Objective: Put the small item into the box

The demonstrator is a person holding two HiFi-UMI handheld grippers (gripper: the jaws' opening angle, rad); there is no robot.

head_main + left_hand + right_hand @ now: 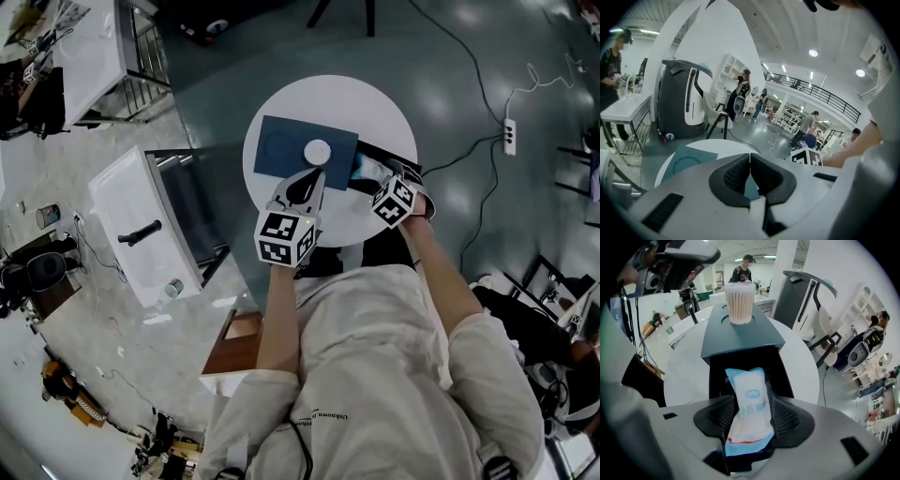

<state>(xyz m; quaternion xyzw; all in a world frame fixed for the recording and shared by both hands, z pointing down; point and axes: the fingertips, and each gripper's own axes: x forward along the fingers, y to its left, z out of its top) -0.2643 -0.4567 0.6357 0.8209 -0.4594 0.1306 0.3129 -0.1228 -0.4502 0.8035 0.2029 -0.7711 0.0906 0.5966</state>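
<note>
A dark teal box (281, 150) lies on the round white table (375, 108), and a cup of cotton swabs (317, 151) stands on its lid. Its black drawer (785, 376) is pulled out toward my right gripper (752, 416). A small white-and-blue packet (750, 404) lies between that gripper's pads, its far end reaching into the drawer. The jaws stand wide and do not pinch the packet. From above, my right gripper (389, 183) is at the drawer's end. My left gripper (749, 176) is shut and empty; it hovers at the box's near edge (302, 186).
A white cabinet (141, 225) stands left of the table, with a brown box (234, 347) on the floor near my legs. A power strip (509, 136) and its cable lie on the floor to the right. A dark grey machine (682, 101) and several people stand beyond the table.
</note>
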